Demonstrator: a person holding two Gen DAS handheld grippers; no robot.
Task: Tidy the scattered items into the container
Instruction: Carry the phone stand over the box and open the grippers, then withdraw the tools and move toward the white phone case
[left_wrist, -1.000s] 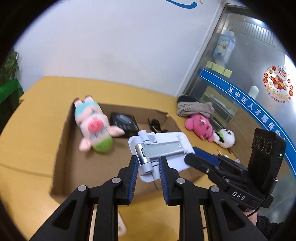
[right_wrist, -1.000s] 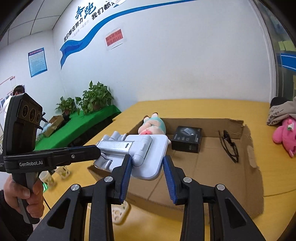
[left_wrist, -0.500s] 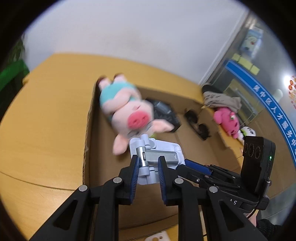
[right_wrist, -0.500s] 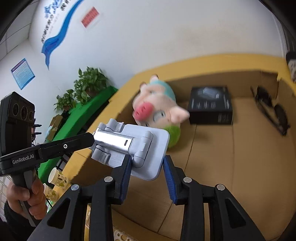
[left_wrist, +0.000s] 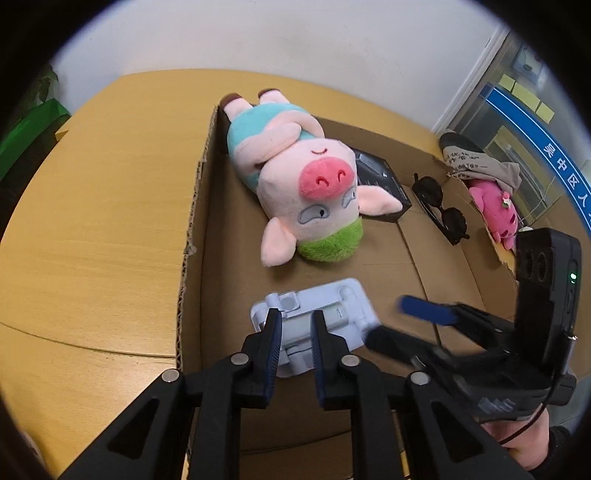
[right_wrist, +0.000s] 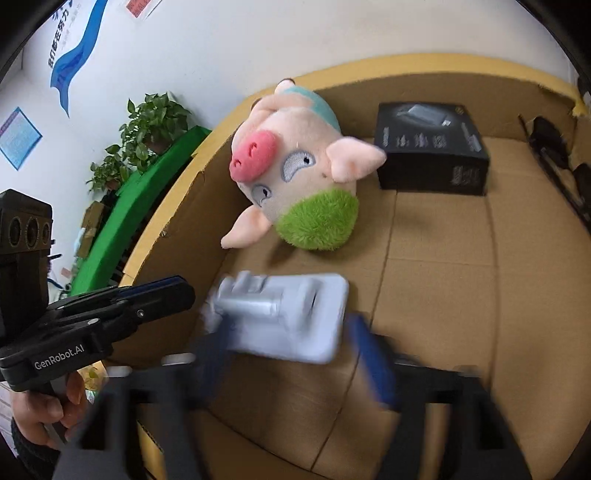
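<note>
A white folding phone stand (left_wrist: 314, 321) lies low inside the cardboard box (left_wrist: 199, 229), near its front left corner. My left gripper (left_wrist: 295, 332) is shut on the stand's hinge end. My right gripper (right_wrist: 291, 347) is blurred, with its jaws spread wide around the stand's (right_wrist: 284, 314) flat plate, apart from it. In the left wrist view the right gripper (left_wrist: 391, 321) sits just right of the stand. A pink pig plush (left_wrist: 295, 177), a black box (left_wrist: 380, 181) and sunglasses (left_wrist: 439, 206) lie in the cardboard box.
A pink plush (left_wrist: 495, 206) and a grey cloth (left_wrist: 480, 162) lie on the yellow table (left_wrist: 103, 206) beyond the box's right wall. Green planters (right_wrist: 144, 206) stand left of the table.
Both grippers have lowered the stand into the box, close to its floor. The right gripper has opened and let go of the plate; the left still holds it.
</note>
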